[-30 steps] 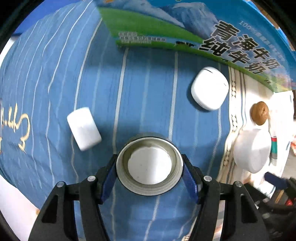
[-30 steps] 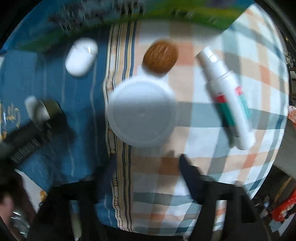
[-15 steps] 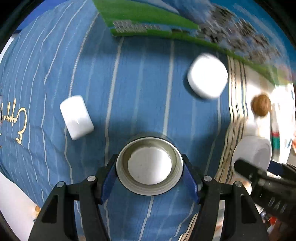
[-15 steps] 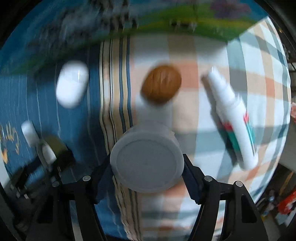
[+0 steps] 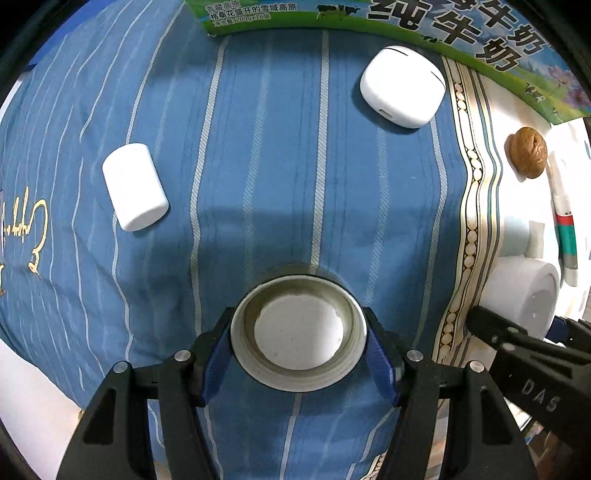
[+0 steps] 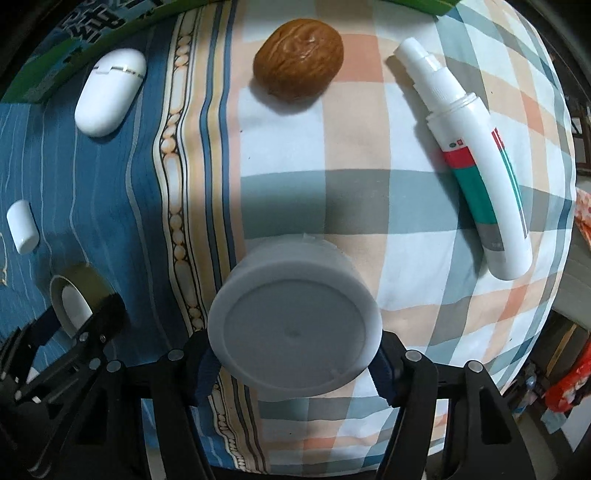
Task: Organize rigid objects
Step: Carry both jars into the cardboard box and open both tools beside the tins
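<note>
The milk carton (image 5: 461,29) at the cloth's (image 5: 258,147) far edge reads 纯牛奶 and 200g×16. The left gripper (image 5: 299,345) clamps a tape roll (image 5: 299,332); the right gripper (image 6: 293,356) clamps a white jar (image 6: 293,325). Only the right view shows the whole spray tube (image 6: 476,162), its label unreadable. "DAS" marks the right gripper's arm.

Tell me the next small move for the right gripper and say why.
Probably lift the white jar straight up a little. The right gripper has its blue pads against both sides of the jar, which looks gripped, and a short vertical rise should keep it away from the walnut and the spray bottle lying beyond it on the checked cloth.
</note>
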Motion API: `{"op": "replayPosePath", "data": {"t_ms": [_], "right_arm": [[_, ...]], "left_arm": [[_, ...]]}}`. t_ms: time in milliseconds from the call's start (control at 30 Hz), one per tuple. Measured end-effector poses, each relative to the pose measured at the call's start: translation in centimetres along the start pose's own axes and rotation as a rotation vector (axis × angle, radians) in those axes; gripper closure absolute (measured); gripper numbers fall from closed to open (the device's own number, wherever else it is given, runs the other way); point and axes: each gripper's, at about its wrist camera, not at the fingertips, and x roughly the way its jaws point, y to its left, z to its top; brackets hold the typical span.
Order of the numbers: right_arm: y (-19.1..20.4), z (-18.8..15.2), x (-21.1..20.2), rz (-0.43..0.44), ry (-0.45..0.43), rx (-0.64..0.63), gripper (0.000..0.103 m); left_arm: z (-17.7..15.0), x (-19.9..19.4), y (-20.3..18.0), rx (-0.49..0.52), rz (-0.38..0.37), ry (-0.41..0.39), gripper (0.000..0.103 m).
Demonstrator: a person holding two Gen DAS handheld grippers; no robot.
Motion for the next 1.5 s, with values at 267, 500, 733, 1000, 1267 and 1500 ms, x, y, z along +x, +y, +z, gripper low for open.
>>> {"op": "replayPosePath", "data": {"t_ms": [267, 500, 733, 1000, 1267, 1500], "right_arm": [[-0.2, 1.7, 0.3, -0.010, 0.007, 0.013, 0.033], [0.6, -2.6, -0.2, 0.017, -0.044, -0.032, 0.034], [-1.3, -8.5, -2.8, 0.018, -0.139, -0.105, 0.034], [-2.5, -11.6, -7.0, 0.018, -0.239, -0.143, 0.034], [-4.7, -8.5, -15.4, 0.043, -0.343, -0.139, 0.034], [-5.1, -6.9, -19.6, 0.094, -0.427, -0.114, 0.034]], "left_arm": [[1.3, -0.2, 2.3, -0.005, -0.008, 0.001, 0.041], [0.1, -1.4, 2.2, 0.004, -0.015, -0.024, 0.041], [-3.2, -4.1, 2.6, 0.019, -0.055, -0.064, 0.041], [-6.0, -9.3, 2.6, 0.063, -0.084, -0.147, 0.041], [-5.9, -15.6, 1.1, 0.082, -0.110, -0.245, 0.041], [-4.3, -20.4, 0.9, 0.071, -0.144, -0.339, 0.041]]}}
